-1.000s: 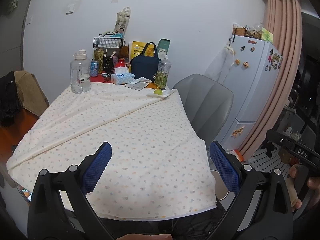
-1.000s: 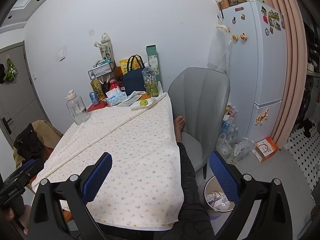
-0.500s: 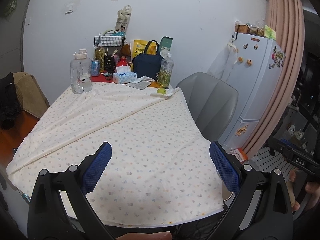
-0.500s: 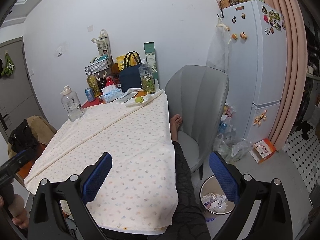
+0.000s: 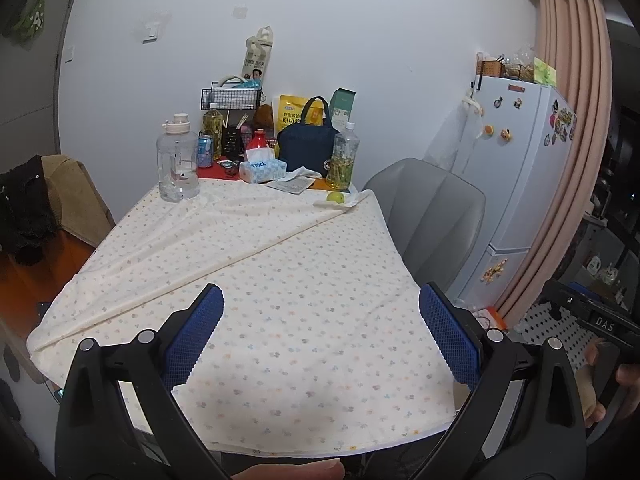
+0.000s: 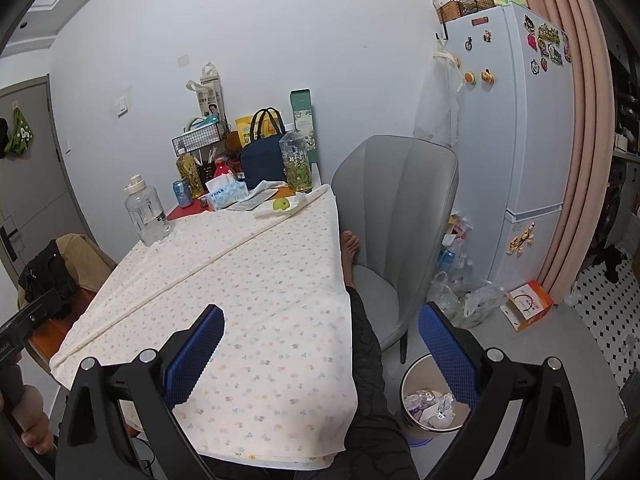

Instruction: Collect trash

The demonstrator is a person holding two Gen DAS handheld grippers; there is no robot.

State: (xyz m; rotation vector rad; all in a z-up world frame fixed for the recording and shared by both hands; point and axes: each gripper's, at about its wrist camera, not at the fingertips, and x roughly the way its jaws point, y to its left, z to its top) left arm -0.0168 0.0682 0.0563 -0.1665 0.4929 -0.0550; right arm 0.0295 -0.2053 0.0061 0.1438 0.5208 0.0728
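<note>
Both views have edged nearer the cloth-covered desk (image 5: 280,280) since a second ago.
Left gripper (image 5: 320,336) and right gripper (image 6: 320,344) gape wide, empty; trash bin (image 6: 412,376) on floor at 5 o'clock.

table (image 5: 132,404) w/ floral cloth (image 5: 280,300)

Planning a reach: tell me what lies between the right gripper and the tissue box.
Only bare tablecloth lies between the right gripper and the tissue box, as the right wrist view shows.
</note>
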